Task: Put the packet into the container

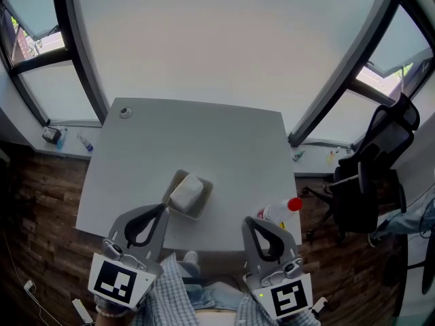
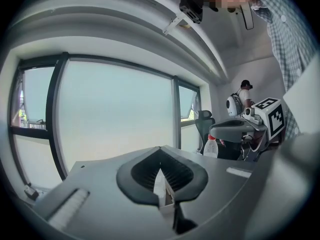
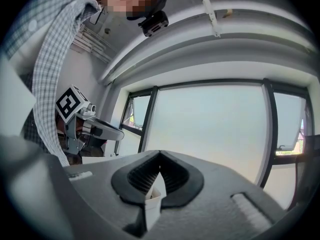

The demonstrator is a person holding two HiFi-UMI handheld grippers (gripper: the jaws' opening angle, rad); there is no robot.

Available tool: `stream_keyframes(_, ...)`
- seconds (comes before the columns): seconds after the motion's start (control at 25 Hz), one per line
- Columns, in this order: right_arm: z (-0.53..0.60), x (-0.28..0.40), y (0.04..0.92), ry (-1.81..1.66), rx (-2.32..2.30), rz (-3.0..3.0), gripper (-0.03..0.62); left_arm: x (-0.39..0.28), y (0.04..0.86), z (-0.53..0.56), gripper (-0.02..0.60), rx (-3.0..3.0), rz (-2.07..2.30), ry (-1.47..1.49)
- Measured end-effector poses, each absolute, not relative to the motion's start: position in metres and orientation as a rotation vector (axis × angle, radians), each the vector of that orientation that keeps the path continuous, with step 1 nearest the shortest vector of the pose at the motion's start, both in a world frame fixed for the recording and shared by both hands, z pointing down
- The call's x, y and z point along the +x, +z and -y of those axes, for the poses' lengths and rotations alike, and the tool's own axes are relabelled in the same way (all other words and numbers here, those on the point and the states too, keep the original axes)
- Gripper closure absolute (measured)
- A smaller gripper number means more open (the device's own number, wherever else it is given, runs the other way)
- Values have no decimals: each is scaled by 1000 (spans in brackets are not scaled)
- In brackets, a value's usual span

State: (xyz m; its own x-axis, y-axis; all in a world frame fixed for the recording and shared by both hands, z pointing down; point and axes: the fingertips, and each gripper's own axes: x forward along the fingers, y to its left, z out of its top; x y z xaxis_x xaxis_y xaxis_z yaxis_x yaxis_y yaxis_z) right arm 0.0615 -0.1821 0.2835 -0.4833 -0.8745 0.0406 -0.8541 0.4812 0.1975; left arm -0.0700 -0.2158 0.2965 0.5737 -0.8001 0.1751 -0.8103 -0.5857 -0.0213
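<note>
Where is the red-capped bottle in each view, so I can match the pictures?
Head view: the red-capped bottle is at the near right edge of the table.
Left gripper view: the bottle is right of centre, upright, beyond the tongs.
Right gripper view: not in it.
Shared landmark: the big frosted window, in all three.

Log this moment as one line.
packet: in container | left gripper: shut, empty, by container | right gripper: shut, empty, by red-capped bottle | task state: packet placed
</note>
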Motion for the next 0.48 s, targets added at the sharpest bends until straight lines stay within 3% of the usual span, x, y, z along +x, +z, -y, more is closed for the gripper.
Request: stream_keyframes(0.48,182,60,287,-215,1485,2578,592,-63,298,214,577,2756,1343,235)
